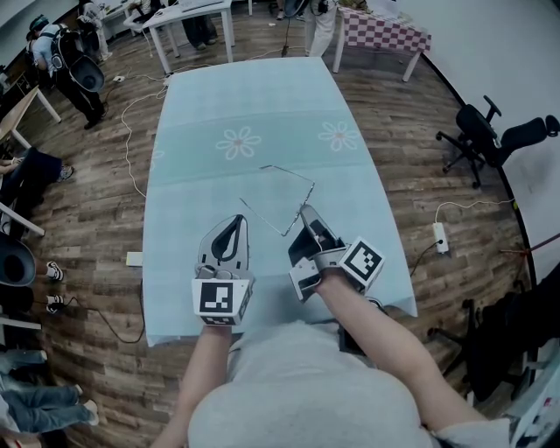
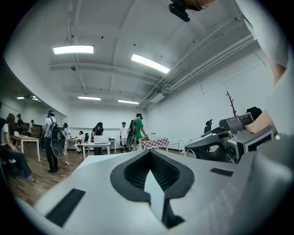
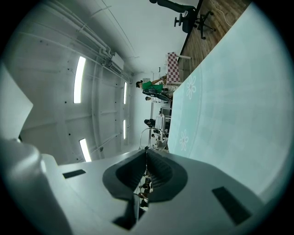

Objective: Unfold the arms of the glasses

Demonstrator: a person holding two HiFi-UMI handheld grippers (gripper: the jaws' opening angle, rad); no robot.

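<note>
Thin wire-framed glasses [image 1: 287, 174] hang just above the pale blue tablecloth [image 1: 262, 105] in the head view, their arms spread out at angles. My right gripper [image 1: 304, 210] is shut on the frame near one corner. In the right gripper view a thin wire of the glasses [image 3: 142, 137] sticks out from the closed tips of the right gripper [image 3: 146, 149]. My left gripper [image 1: 240, 219] is just to the left of the glasses, shut, and holds nothing. In the left gripper view the left gripper [image 2: 149, 151] shows its jaws pressed together, with the right gripper [image 2: 229, 137] beside it.
The cloth-covered table has two flower prints [image 1: 240, 142] beyond the glasses. A black office chair [image 1: 490, 140] and a power strip [image 1: 440, 237] are on the wooden floor to the right. Other people [image 1: 66, 66] and white tables [image 1: 188, 17] are at the far end.
</note>
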